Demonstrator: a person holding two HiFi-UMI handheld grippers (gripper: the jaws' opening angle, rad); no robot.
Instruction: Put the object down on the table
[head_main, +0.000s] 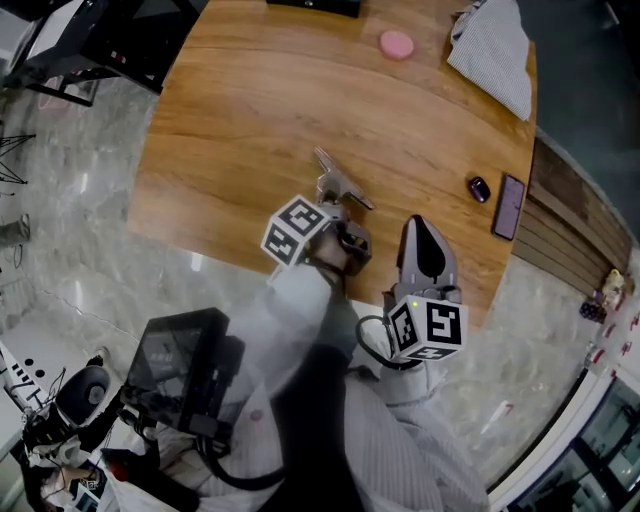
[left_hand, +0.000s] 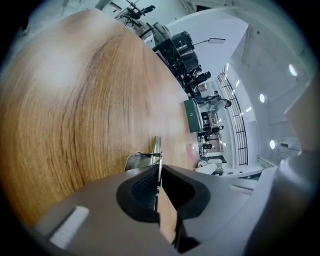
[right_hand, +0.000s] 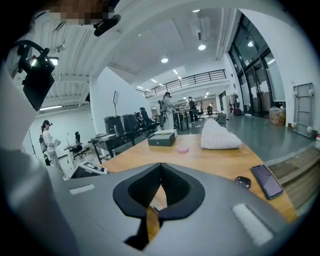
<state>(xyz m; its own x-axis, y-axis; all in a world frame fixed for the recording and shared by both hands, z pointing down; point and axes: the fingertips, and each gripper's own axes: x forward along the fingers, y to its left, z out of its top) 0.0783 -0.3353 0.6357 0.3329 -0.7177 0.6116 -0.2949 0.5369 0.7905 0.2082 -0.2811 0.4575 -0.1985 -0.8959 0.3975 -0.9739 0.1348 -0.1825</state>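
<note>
A thin metal tool (head_main: 338, 184) with a narrow blade lies low over the wooden table (head_main: 230, 110) near its front edge. My left gripper (head_main: 336, 206) is shut on the tool's near end. In the left gripper view the metal strip (left_hand: 158, 150) runs out from between the closed jaws of the left gripper (left_hand: 159, 169), close above the wood. My right gripper (head_main: 419, 226) hovers just right of it, shut, with nothing between its fingers. In the right gripper view the right gripper (right_hand: 161, 166) points across the table.
A pink disc (head_main: 397, 44) and a striped cloth bundle (head_main: 493, 50) lie at the table's far side. A phone (head_main: 509, 206) and a small dark oval object (head_main: 479, 188) sit near the right edge. A dark box (right_hand: 161, 138) stands at the far end.
</note>
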